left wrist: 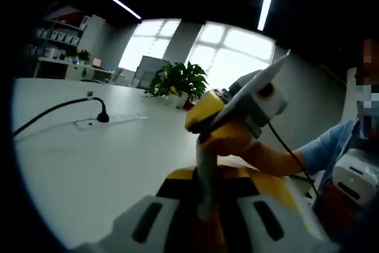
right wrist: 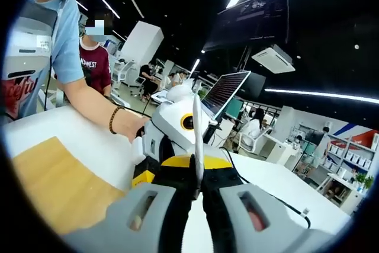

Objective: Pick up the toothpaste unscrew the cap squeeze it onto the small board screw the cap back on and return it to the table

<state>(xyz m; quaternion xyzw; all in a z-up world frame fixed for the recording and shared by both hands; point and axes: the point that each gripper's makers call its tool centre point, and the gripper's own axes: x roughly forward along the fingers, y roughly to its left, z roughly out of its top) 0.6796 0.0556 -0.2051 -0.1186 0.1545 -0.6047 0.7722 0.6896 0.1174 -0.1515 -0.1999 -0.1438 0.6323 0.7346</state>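
In the left gripper view the left tongs (left wrist: pixel 207 211) are seen closed on a thin pale part of the toothpaste (left wrist: pixel 206 176), which rises between the two jaws. Just beyond it the right tongs (left wrist: pixel 237 119) are seen, yellow and grey, held by a hand (left wrist: pixel 269 158). In the right gripper view the right tongs (right wrist: pixel 198 191) are narrowed on the flat white end of the toothpaste (right wrist: pixel 198 128), which stands upright between the jaws. Behind it the left tongs (right wrist: pixel 172 131) are held by a hand (right wrist: pixel 131 124) with a dark bracelet. The small board (right wrist: pixel 53 182), of light wood, lies on the white table (right wrist: pixel 266 188) near its edge on the person's side. A black cable (left wrist: pixel 59 109) and a potted plant (left wrist: pixel 180 81) are seen farther back on the table (left wrist: pixel 89 164).
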